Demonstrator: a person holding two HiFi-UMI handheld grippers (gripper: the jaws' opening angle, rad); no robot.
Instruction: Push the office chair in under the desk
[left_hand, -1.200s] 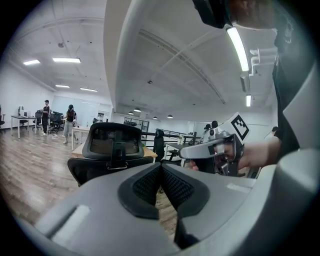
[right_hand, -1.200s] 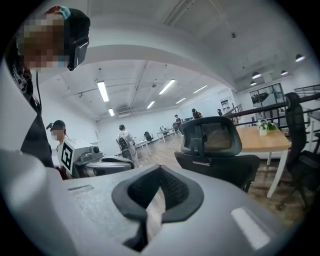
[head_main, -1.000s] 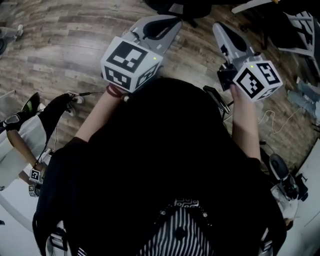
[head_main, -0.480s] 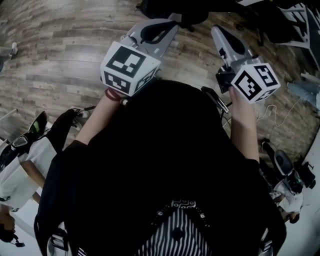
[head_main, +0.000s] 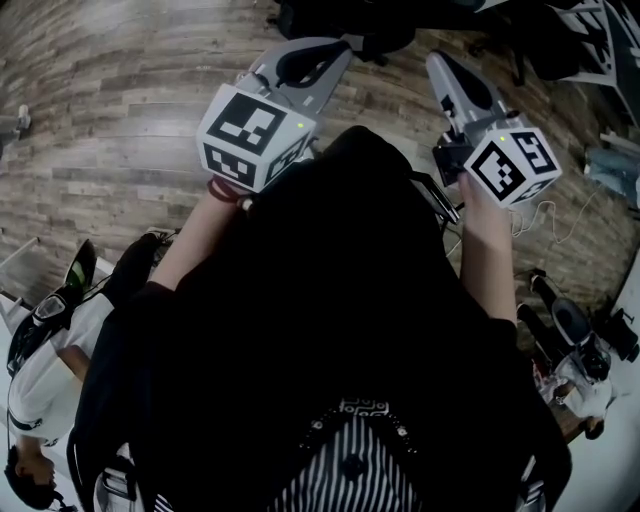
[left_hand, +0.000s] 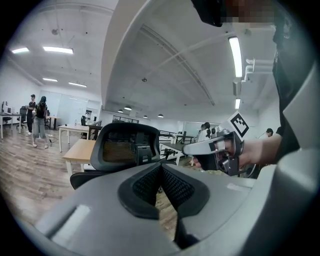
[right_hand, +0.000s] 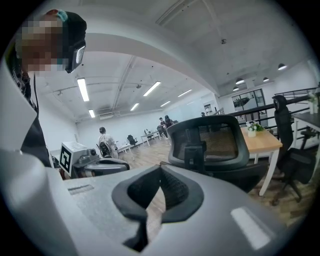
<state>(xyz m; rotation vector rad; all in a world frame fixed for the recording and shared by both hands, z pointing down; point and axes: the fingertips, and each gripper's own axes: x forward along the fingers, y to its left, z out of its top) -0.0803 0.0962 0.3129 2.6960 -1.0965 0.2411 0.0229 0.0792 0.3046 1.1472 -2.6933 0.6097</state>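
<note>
The black office chair (left_hand: 125, 148) stands just ahead of both grippers with its mesh back toward me, and a light wooden desk (left_hand: 82, 150) is behind it. In the right gripper view the chair (right_hand: 215, 142) sits centre right before the same desk (right_hand: 261, 142). The head view shows only the chair's dark edge (head_main: 350, 18) at the top. My left gripper (head_main: 345, 45) and right gripper (head_main: 435, 58) are held side by side in front of my chest, pointing at the chair. Both are shut and empty, and neither touches the chair.
A person in white (head_main: 50, 330) is on the wood floor at my lower left. Cables (head_main: 560, 225) and gear lie at the right. A second dark chair (right_hand: 290, 150) stands right of the desk. People (left_hand: 39, 117) and more desks stand far off.
Both grippers have moved forward toward the chair, whose dark edge now reaches further into the top of the head view. The person in white has slid down and back in the picture.
</note>
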